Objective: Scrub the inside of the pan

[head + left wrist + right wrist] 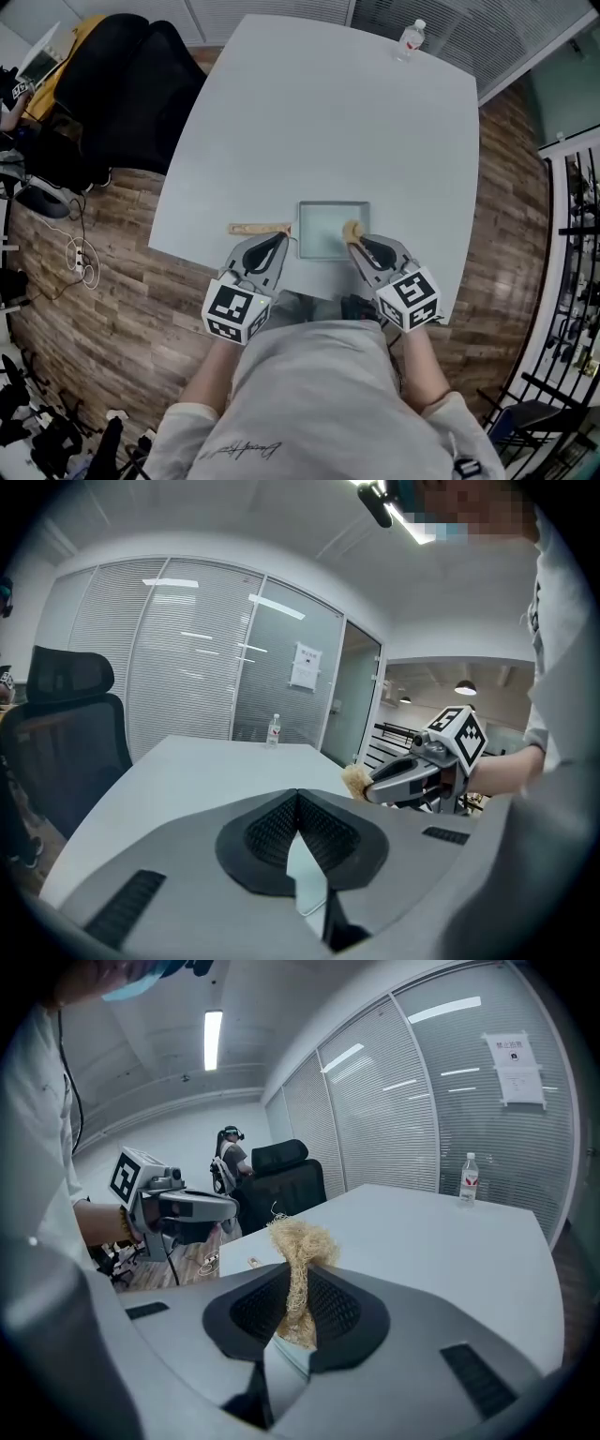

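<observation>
The white table (328,112) is stretching ahead of both grippers. The square pan (328,234) is lying just ahead, between their tips. The left gripper (279,239) is pressing its jaws together with nothing visible between them. The right gripper (358,244) is pinching a fibre scrubber (352,230) over the pan's right edge. A wooden stick (258,228) is lying just beyond the left gripper.

Person's clothing: pale grey shirt (319,394), short-cut, with a dark line of script print (239,450) low on the front; cream cuffs close the sleeves (187,422). A beaded wristband (124,1222) sits at the left wrist.

Left gripper (281,236) and right gripper (354,239): matching build, smooth mid-grey moulded shells tapering to a point. Each carries a white cube (236,312) printed with black square markers. Pads (272,832) are black with a fine ribbed texture. Dark rectangular slots are set into the shells.
</observation>
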`<state>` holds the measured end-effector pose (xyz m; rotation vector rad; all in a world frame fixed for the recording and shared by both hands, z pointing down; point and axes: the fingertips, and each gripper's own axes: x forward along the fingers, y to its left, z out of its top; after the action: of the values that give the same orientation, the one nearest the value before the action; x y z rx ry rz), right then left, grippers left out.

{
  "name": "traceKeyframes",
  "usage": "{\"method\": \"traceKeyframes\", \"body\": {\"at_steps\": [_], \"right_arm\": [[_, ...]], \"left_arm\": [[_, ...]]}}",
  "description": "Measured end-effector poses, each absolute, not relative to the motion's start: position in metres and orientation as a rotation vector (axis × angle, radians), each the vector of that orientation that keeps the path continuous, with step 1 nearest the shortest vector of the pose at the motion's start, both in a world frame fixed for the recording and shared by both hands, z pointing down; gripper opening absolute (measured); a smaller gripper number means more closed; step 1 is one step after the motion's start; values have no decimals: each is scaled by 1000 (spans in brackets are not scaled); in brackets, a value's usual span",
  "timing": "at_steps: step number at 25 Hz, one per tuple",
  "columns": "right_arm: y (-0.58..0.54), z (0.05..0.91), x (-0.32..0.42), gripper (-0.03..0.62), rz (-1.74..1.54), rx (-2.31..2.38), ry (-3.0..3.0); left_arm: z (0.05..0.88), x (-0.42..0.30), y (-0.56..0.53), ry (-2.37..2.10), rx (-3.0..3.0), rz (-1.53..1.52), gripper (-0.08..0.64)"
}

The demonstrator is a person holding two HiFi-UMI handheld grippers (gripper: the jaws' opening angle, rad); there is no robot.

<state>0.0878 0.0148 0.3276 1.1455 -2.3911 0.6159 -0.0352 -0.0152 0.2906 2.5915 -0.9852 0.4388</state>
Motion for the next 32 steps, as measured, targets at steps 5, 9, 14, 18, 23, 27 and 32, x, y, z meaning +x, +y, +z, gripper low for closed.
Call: {"method": "traceKeyframes", "body": {"at_steps": [5,9,14,18,23,27,32], "right_arm": [[9,337,84,68,619,1146,-2363],[3,345,84,67,618,1138,-2340],[4,360,86,67,660,1117,-2311],[7,374,89,68,657,1094,-2275],[-2,387,88,67,615,1051,-2237],[-8,396,83,67,583,999,-2220],[-13,405,75,68,552,919,-2200]], "left_arm": [[304,-39,-22,-940,2588,463,11],[322,-41,-29,-914,2572,492,11],[337,-41,-32,-897,2551,528,11],[351,-43,-32,-875,2589,620,11],[372,-49,-37,-776,2688,818,11],[390,-50,-37,-669,2768,1039,11],[417,-54,-40,-474,2814,1333,11]]}}
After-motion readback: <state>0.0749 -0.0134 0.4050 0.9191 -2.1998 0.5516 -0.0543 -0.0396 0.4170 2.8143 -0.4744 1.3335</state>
